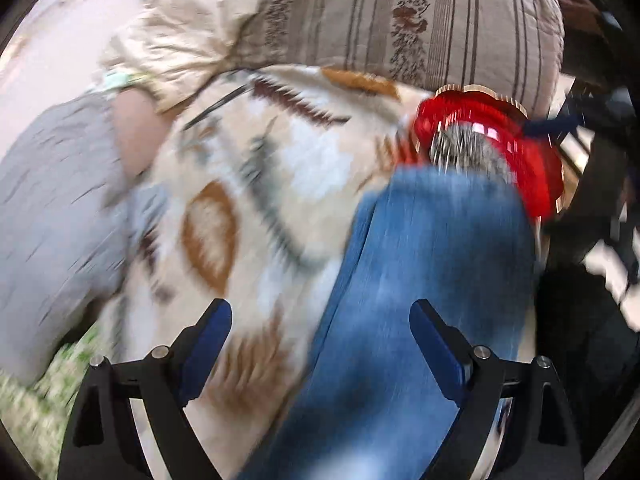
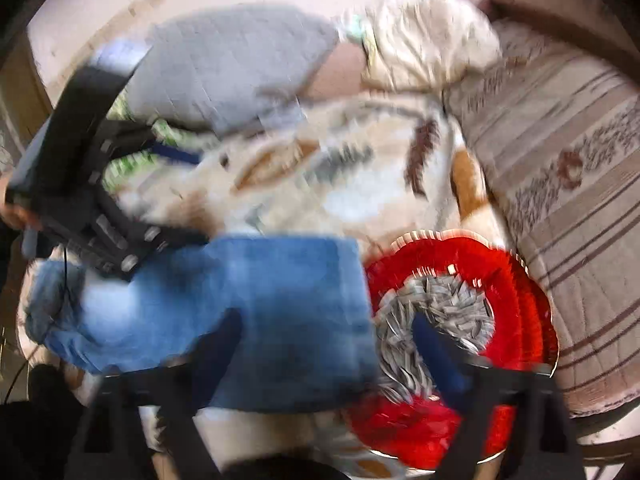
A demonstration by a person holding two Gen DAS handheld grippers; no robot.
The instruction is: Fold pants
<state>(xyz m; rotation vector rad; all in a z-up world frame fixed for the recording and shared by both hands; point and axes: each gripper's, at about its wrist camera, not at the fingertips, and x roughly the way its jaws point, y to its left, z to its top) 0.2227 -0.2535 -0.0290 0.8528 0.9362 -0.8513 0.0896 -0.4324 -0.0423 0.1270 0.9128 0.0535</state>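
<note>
red scalloped bowl point(image 2: 516, 292) with a pale rim, filled with a heap of grey-and-white striped sunflower seeds point(image 2: 436, 312); resting on the patterned blanket point(image 2: 360, 184), just beside the folded end of the pants. seen again from the left wrist as a glossy red bowl point(image 1: 512, 148) with the seed pile point(image 1: 464, 144) heaped in the middle, beyond the far edge of the denim.

blue denim pants point(image 2: 260, 280) lying flat on the blanket as a broad rectangular panel, faded paler toward one end. left gripper point(image 1: 320, 340) hovering above the pants point(image 1: 420, 280) with blue-padded fingers spread wide apart, nothing between them, one finger over the blanket point(image 1: 248, 184) and one over the denim. right gripper point(image 2: 328, 344) also spread wide, nothing held, one finger over the denim and the other over the bowl. left gripper body point(image 2: 92, 184) black, at the pants' other end in the right wrist view.

blanket fuzzy, cream with brown, orange and grey shapes. quilted striped pillow point(image 1: 440, 20) behind the bowl. crumpled cream cloth point(image 1: 176, 36) and grey fabric point(image 1: 52, 192) beyond. heavy motion blur throughout.
</note>
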